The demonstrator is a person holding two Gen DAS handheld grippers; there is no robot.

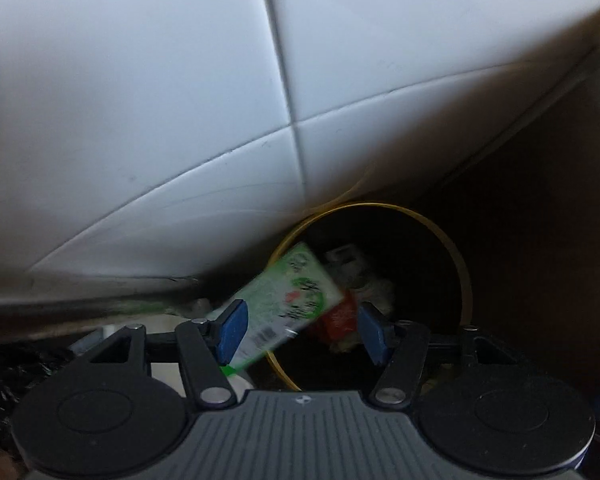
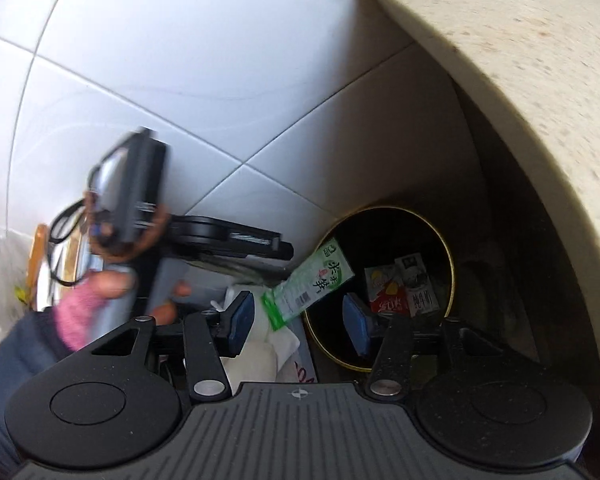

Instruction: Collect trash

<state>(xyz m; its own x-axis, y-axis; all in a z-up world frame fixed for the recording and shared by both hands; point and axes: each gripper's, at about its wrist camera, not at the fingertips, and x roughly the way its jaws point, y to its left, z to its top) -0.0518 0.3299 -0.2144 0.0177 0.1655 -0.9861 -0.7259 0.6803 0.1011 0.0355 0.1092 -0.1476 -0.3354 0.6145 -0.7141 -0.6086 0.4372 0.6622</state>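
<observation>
A green drink carton (image 1: 288, 300) hangs tilted over the left rim of a black bin with a gold rim (image 1: 456, 256). My left gripper (image 1: 302, 330) is open just above the bin, with the blurred carton in front of its left pad and free of its jaws. In the right wrist view the green carton (image 2: 312, 284) lies across the bin's rim (image 2: 448, 252), just below the left gripper's tip (image 2: 282, 249). My right gripper (image 2: 300, 322) is open and holds nothing. A red carton (image 2: 386, 294) and a grey carton (image 2: 418, 284) lie inside the bin.
The bin stands in a dark corner under a speckled stone counter (image 2: 500, 60), against a white tiled wall (image 1: 180, 80). White crumpled paper (image 2: 260, 344) lies left of the bin. A hand in a pink cuff (image 2: 76, 308) holds the left gripper. A clear plastic bag (image 2: 4, 272) is at far left.
</observation>
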